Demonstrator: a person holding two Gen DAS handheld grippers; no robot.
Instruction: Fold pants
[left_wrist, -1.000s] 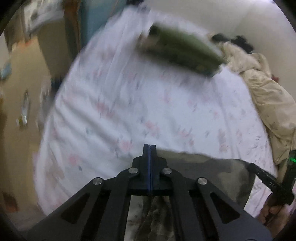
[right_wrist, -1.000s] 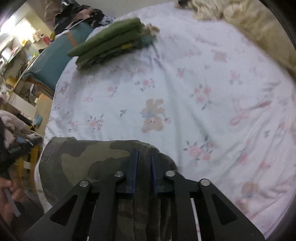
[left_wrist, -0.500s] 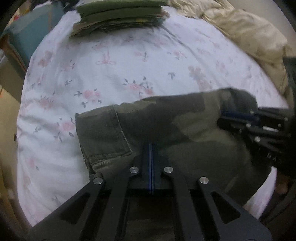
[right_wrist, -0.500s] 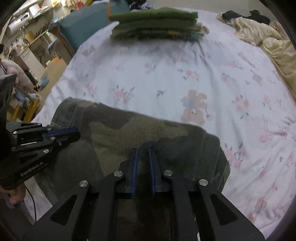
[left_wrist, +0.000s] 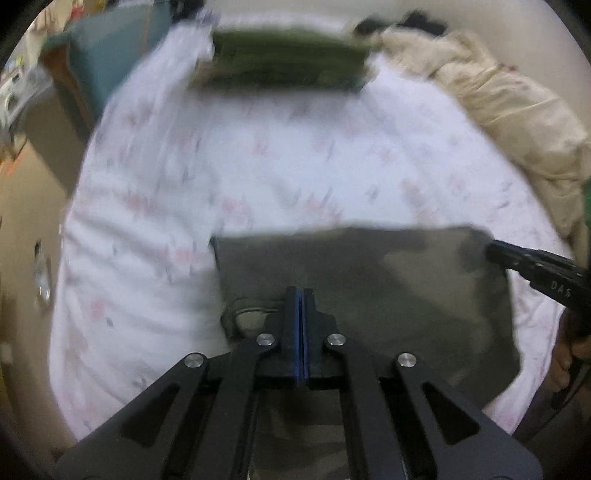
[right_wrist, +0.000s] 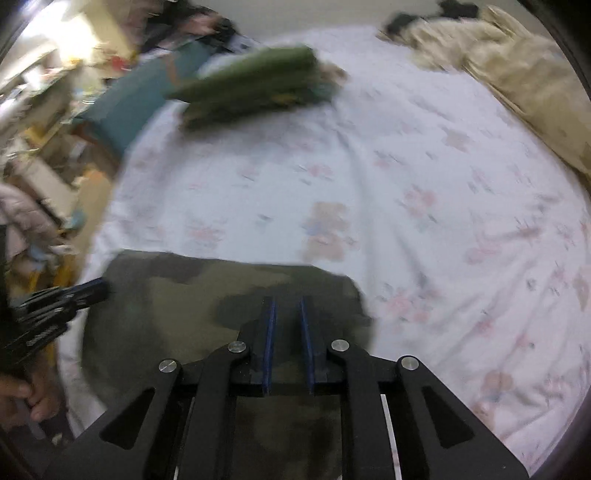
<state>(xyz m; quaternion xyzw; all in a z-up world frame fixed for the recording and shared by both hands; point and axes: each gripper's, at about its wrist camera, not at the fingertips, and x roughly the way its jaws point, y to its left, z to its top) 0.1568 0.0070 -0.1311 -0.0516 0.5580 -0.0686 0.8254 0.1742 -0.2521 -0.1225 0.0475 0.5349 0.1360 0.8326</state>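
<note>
Camouflage pants (left_wrist: 388, 291) lie at the near edge of a floral white bed sheet (left_wrist: 258, 166); they show in the right wrist view (right_wrist: 192, 295) too. My left gripper (left_wrist: 300, 295) is shut on the pants' near left edge. My right gripper (right_wrist: 287, 306) grips the pants' right part, its blue pads a narrow gap apart with cloth between them. Each gripper shows in the other's view, the right one (left_wrist: 532, 264) at the pants' right corner, the left one (right_wrist: 70, 295) at their left corner.
A stack of folded green clothes (left_wrist: 284, 62) lies at the far side of the bed, also in the right wrist view (right_wrist: 251, 85). A beige crumpled blanket (left_wrist: 509, 110) lies along the right. A teal piece of furniture (right_wrist: 136, 99) and clutter stand left of the bed.
Both grippers have pulled the pants back toward the near edge of the bed. The pants now lie flatter, with a straight far edge. Both views are blurred by motion.
</note>
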